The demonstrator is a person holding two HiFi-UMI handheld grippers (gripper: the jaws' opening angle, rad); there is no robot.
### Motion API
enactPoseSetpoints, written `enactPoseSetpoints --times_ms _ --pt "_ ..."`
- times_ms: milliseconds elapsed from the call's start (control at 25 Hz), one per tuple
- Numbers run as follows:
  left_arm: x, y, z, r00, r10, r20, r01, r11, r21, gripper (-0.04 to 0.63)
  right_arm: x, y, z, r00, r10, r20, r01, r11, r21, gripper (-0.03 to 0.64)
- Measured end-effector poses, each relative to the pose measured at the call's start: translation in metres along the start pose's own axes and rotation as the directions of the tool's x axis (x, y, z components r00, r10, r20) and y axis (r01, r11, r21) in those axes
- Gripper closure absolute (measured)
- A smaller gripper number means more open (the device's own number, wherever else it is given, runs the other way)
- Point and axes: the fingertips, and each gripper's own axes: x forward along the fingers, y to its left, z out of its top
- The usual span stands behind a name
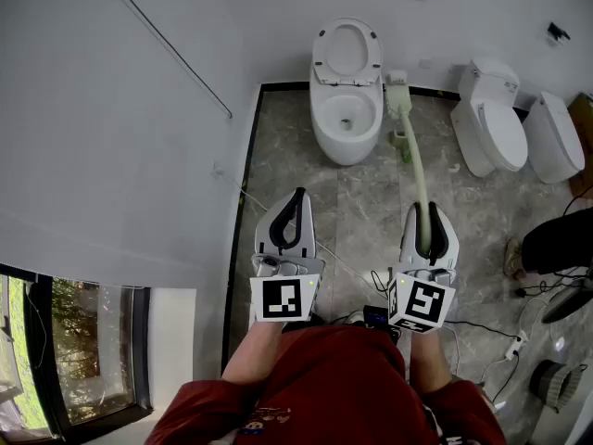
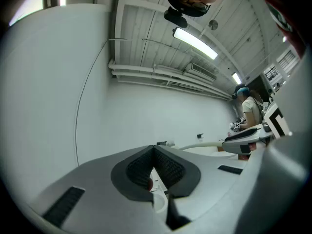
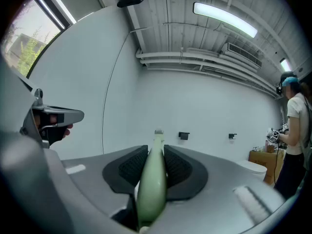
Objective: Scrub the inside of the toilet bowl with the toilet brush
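Right gripper (image 3: 156,148) is pinching the brush (image 1: 414,151) near the lower end of its pale green handle. The right gripper view shows the two dark pads pressed against either side of the handle, which runs out between them toward the wall (image 1: 139,156). From the head view the handle bends slightly as it reaches forward and ends in a whitish head (image 1: 397,93). That head sits just right of the toilet (image 1: 345,148), beside the rim and outside the bowl. I cannot tell whether it touches the toilet.

Left gripper (image 2: 154,150) has its jaws pressed together at the tips, with nothing between them. In the head view it is held level with the right gripper, a little apart from it and to its left, above the floor (image 1: 306,174). Both grippers point toward the toilet.

The toilet stands against the far wall with its lid (image 1: 346,49) raised, so the bowl is open. A small green holder (image 1: 402,143) stands on the floor just right of the toilet, under the handle. A second toilet (image 1: 491,123) stands well to the right, with its lid down.

Part of another person (image 1: 558,239) shows at the right edge, with cables (image 1: 482,324) on the floor nearby. A window (image 1: 79,360) lies at the lower left, and a red shirt (image 1: 324,387) fills the bottom of the view.
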Motion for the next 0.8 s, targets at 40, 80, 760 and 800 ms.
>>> enactPoseSetpoints --times_ms 40,80,760,800 --pt "0.000 -0.003 0.000 1.000 0.000 -0.003 0.000 1.000 -0.001 0.591 -0.001 -0.003 0.000 1.000 0.000 0.000 0.000 1.000 0.001 0.502" --pt "0.000 -0.007 0.001 1.000 0.000 -0.004 0.000 1.000 -0.003 0.591 -0.002 -0.006 0.000 1.000 0.001 0.001 -0.001 1.000 0.002 0.502" --pt "0.007 -0.096 -0.012 1.000 -0.013 -0.028 0.011 0.998 -0.056 0.591 -0.027 -0.080 -0.028 0.999 0.039 -0.011 -0.038 0.998 0.056 0.503" --pt "0.009 -0.099 -0.013 0.999 -0.019 -0.034 0.017 0.998 -0.061 0.591 -0.027 -0.083 -0.030 0.999 0.035 -0.016 -0.034 0.998 0.058 0.503"
